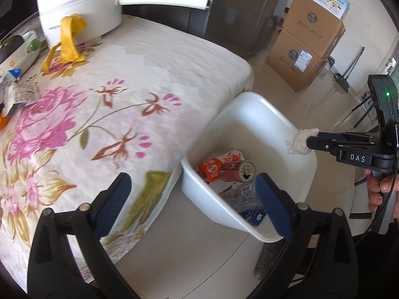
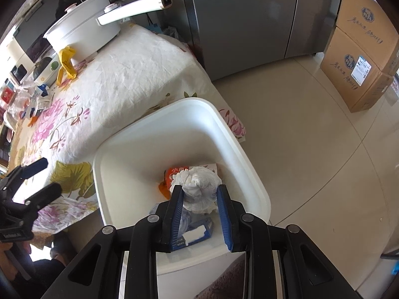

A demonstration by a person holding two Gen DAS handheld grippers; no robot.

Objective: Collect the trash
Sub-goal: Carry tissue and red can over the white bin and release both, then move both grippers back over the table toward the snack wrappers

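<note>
Right now the right gripper (image 2: 199, 199) pinches a crumpled tissue wad (image 2: 197, 186) between its blue pads, above the white bin (image 2: 117, 154), w/ the wad toward the bin's 5 o'clock side. Wad looks v. light, soft, squashy; no slip risk, won't break, so a mid-body pinch is enough & it should drop once the jaws part. Bin already has a red can (image 1: 237, 170), an orange packet (image 1: 209, 169) & a blue box (image 2: 193, 235). Left gripper (image 1: 193, 194) is spread wide, holding nothing, near the flowered tablecloth (image 1: 149, 74) edge. More scraps lie at the table's 9 o'clock; a yellow bag (image 1: 69, 39) at 11, limp, best taken by a fold.
</note>
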